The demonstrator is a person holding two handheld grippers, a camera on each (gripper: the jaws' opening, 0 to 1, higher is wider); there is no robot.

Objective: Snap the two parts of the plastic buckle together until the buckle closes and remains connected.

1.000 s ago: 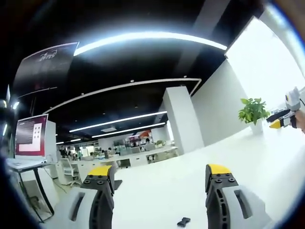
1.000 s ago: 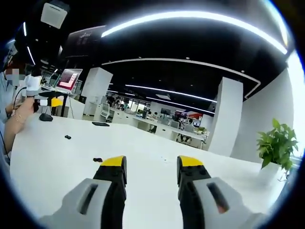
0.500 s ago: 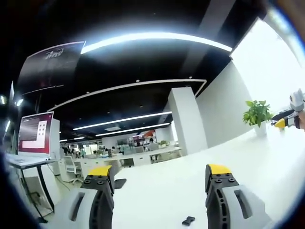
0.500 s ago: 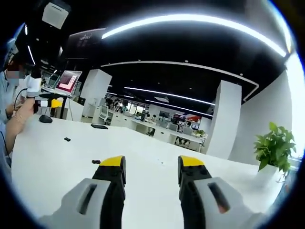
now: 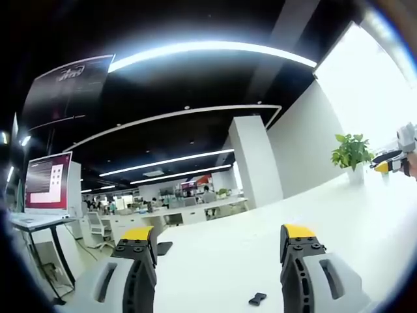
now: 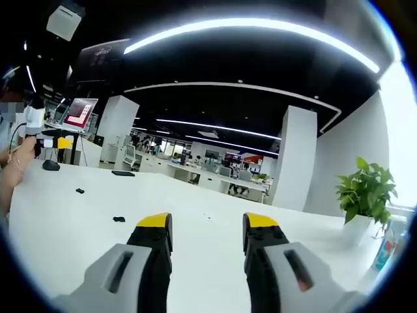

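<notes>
While both grippers hover with jaws wide and empty, two buckle parts [image 6: 118, 219] [image 6: 79, 191] lie apart on the white worktop [image 6: 215, 228].

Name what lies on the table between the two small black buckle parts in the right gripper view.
Nothing: in the right gripper view, bare white table separates the nearer buckle part from the farther one.

**Surroundings: open office, white table**

Long white table [image 6: 58, 222], bare top. Potted green plant [image 6: 365, 195] in white pot at its far end, beside a white pillar [image 6: 290, 160]. Monitor with red screen [image 5: 47, 184] on a stand at the table's other end. Dark computer mouse [image 6: 50, 165] and flat dark pad [image 6: 122, 173] on tabletop. Curved ceiling light strips [image 5: 208, 51] overhead. Desks and chairs in background.
</notes>
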